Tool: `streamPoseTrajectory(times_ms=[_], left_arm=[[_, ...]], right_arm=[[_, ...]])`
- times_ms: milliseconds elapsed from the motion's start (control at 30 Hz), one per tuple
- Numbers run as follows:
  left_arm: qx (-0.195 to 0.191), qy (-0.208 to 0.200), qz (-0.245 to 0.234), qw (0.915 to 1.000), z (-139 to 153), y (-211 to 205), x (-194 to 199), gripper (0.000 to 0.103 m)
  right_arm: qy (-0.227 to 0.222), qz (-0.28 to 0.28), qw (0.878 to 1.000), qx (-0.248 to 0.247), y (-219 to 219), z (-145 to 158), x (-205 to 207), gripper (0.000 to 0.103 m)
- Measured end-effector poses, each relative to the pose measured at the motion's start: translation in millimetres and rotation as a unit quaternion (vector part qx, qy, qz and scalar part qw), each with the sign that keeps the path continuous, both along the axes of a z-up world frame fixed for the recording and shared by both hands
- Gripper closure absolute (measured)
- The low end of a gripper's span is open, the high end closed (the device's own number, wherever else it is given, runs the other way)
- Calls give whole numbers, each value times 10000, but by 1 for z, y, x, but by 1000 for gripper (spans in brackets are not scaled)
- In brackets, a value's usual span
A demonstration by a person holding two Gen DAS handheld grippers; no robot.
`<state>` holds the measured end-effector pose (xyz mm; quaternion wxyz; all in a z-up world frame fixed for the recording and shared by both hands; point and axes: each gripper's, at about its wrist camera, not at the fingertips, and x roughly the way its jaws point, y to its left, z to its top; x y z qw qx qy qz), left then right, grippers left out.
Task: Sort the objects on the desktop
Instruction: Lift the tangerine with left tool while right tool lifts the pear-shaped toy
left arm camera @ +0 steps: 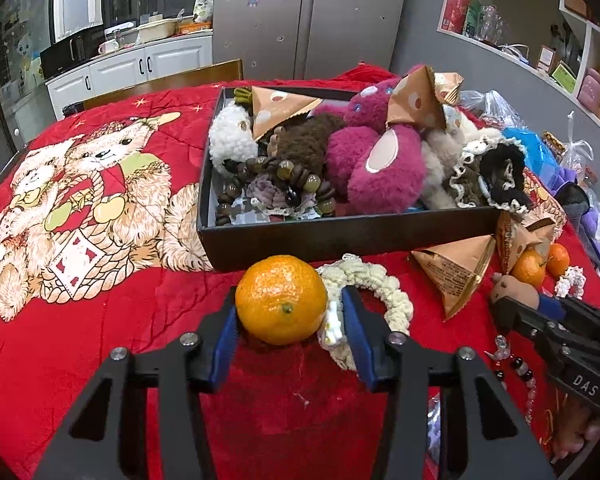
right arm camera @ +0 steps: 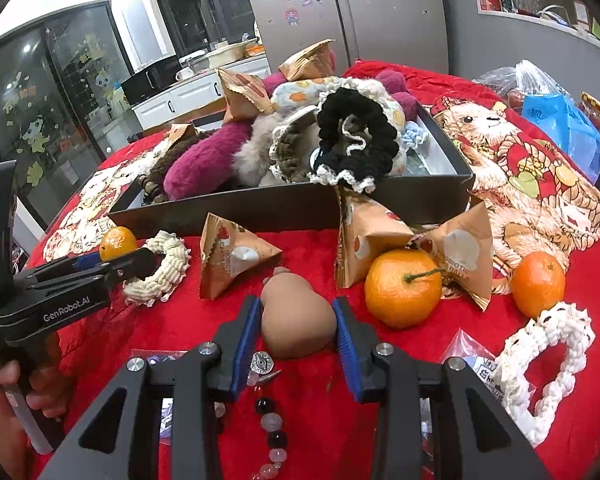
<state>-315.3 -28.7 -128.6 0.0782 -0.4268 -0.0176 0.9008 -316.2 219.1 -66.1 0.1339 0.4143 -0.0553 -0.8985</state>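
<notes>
Both tongs are loaded right now: your left gripper (left arm camera: 288, 316) has its blue pads pinching a tangerine (left arm camera: 281, 299) on the red blanket (left arm camera: 100, 360), just in front of the black box (left arm camera: 340, 236), and your right gripper (right arm camera: 296, 332) is clamped on a brown gourd-shaped toy (right arm camera: 296, 320), also down on the cloth.

Look at that box, it's already heaped: a magenta plush (left arm camera: 374, 168), a wooden bead bracelet (left arm camera: 284, 184), a black scrunchie (right arm camera: 354, 136) spilling over the near wall, and triangular snack packets (left arm camera: 278, 110) on top. So a good share of the sorting looks done.

Plenty left, though. Outside the box you've got a cream scrunchie (right arm camera: 160, 270) touching your left jaw, three more snack packets (right arm camera: 232, 258), two more tangerines (right arm camera: 402, 288), a white crocheted ring (right arm camera: 540, 372) and a crystal bead string (right arm camera: 274, 432) under your right gripper. My read: past halfway, with both held items yet to be lifted and placed.
</notes>
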Motion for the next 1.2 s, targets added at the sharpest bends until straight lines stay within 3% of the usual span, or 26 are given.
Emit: streamPoseTrajectory(times_ms=[467,833,900,967,1033,1100,1167,1200], left_arm=[[-95,279,-77,9995,21,2,12,53],[34,0,31,10000,6,-8,4,52],[109,-41,63,9999,5,-11,3,49],[147,28,99,9998,8,-14,3,38],[81,126,175,9997,10,-16,4,38],[-77,129,252,9996,7,-16,4,41],[-125,20,269,9996,2,-17,1,62],[-47,10,268,9996,2,-18,1,62]], right_arm=[[-21,20,10000,14,-2,0,1,65],[-35,87,9999,52,-6,-1,2,65],[-35,98,9999,67,-6,-1,2,65],[-38,111,9999,78,-7,-1,2,65],[-37,119,9999,88,-7,-1,2,65],[-35,131,9999,100,-7,-1,2,65],[-31,145,9998,103,-7,-1,2,65],[-28,146,9998,105,-7,0,2,65]])
